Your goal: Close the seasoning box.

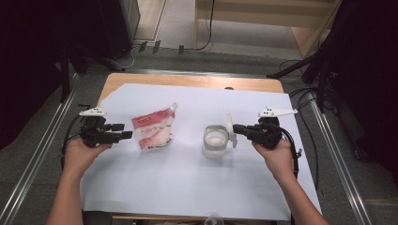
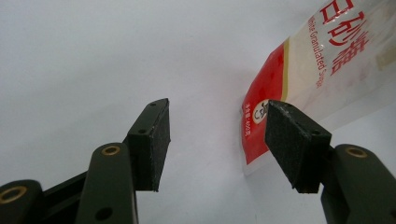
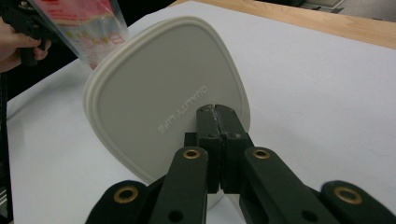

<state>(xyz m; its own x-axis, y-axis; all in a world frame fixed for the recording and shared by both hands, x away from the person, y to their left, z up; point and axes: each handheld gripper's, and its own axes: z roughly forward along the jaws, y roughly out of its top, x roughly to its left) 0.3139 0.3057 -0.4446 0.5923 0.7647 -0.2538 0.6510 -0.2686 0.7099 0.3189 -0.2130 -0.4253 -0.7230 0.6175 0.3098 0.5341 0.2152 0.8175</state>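
A red-and-white bag of granulated sugar [image 1: 152, 131] stands on the white sheet left of centre. My left gripper [image 1: 123, 131] is just left of it with its jaws open. In the left gripper view the bag's lower corner [image 2: 261, 126] lies past the right-hand pad, and nothing sits between the pads of the gripper [image 2: 215, 140]. Right of centre is a clear glass container [image 1: 215, 140] with white contents. My right gripper [image 1: 237, 129] is shut on its white lid [image 1: 230, 131], which is held on edge beside the container. The lid's flat face [image 3: 159, 84] rises behind the closed jaws of the gripper [image 3: 215, 109].
A white paper sheet [image 1: 187, 187] covers most of the wooden table [image 1: 187, 80]. The top of a clear glass object [image 1: 213, 219] shows at the near edge. Metal rails and cables run along both sides of the table.
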